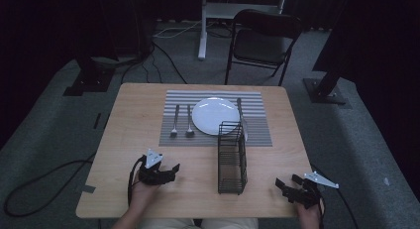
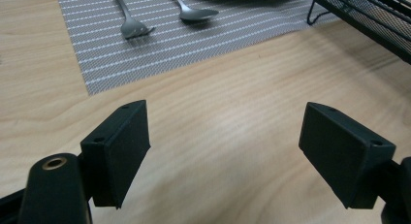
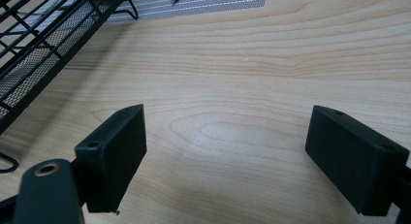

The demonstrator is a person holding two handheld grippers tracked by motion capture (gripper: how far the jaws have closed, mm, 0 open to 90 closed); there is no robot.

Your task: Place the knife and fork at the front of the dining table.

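Observation:
A white plate (image 1: 215, 115) sits on a grey striped placemat (image 1: 257, 135) at the middle of the wooden table (image 1: 129, 140). A fork (image 1: 175, 121) and a spoon (image 1: 189, 121) lie left of the plate, and a knife (image 1: 239, 110) lies to its right. A black wire basket (image 1: 232, 157) stands just in front of the mat. My left gripper (image 1: 173, 170) rests near the front edge, left of the basket, open and empty (image 2: 225, 151). Ahead of it lie the fork (image 2: 131, 25) and spoon (image 2: 194, 13). My right gripper (image 1: 287, 181) is at the front right corner, open and empty (image 3: 228, 156).
A black folding chair (image 1: 265, 40) and a white stand leg (image 1: 202, 26) are beyond the table's far edge. Cables run over the grey carpet at the left (image 1: 44, 174). The wire basket (image 3: 43, 44) is close on the left in the right gripper view.

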